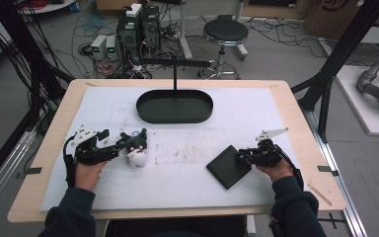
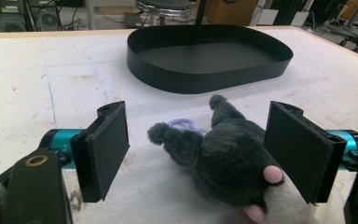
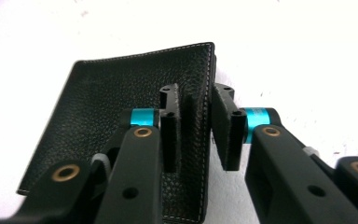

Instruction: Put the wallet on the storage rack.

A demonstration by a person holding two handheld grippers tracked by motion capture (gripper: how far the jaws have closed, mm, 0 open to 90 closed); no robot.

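A pale wooden worktop [image 1: 296,111] under a white mat [image 1: 187,163] fills the middle of the high view, with a grey floor strewn with cables beyond it. Nearest, at the lower left of that view, the left hand-held gripper [image 1: 120,144] is spread wide around a plush toy [image 1: 136,148], dark grey above and white below. In the left gripper view the toy [image 2: 223,156] lies between the two pads with clear space on each side, touching neither. At the lower right of the high view the right hand-held gripper [image 1: 240,157] meets the edge of a black leather wallet [image 1: 227,167] lying flat on the mat. In the right gripper view its jaws are nearly closed, one pad over the wallet [image 3: 121,107], the other just off its stitched edge; whether they grip it I cannot tell. Farther back, at centre, sits a black oval tray [image 1: 174,117], and beyond the worktop a round stool [image 1: 225,31] at the top.
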